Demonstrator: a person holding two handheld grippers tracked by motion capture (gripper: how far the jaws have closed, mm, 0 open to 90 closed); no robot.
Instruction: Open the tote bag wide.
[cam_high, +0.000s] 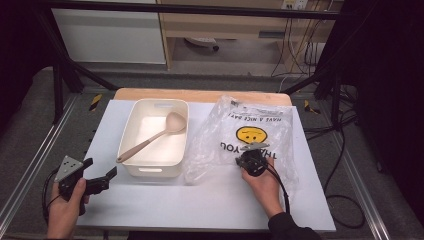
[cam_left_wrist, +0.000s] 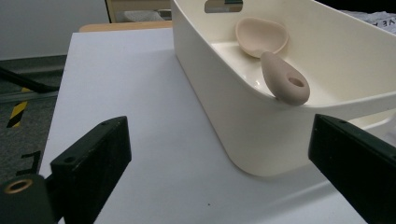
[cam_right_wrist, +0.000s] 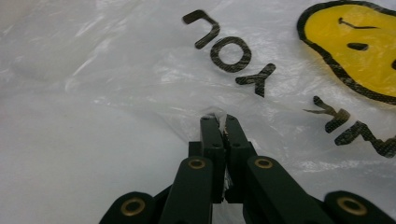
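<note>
1. Two units are in use: the right hand-held gripper is clamped on a fold of the plastic bag, which lies on the counter right of the tub.
2. Left hand-held gripper: jaws apart, beside the tub.

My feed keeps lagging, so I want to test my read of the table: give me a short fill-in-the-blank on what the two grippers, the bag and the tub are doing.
1. The right gripper is shut on a fold of the plastic ____.
2. The spoon lies inside the white ____, its handle resting on the rim.
3. The left gripper stands ____, holding nothing.
4. The face printed on the bag is coloured ____.

Missing words: bag; tub; open; yellow
</note>
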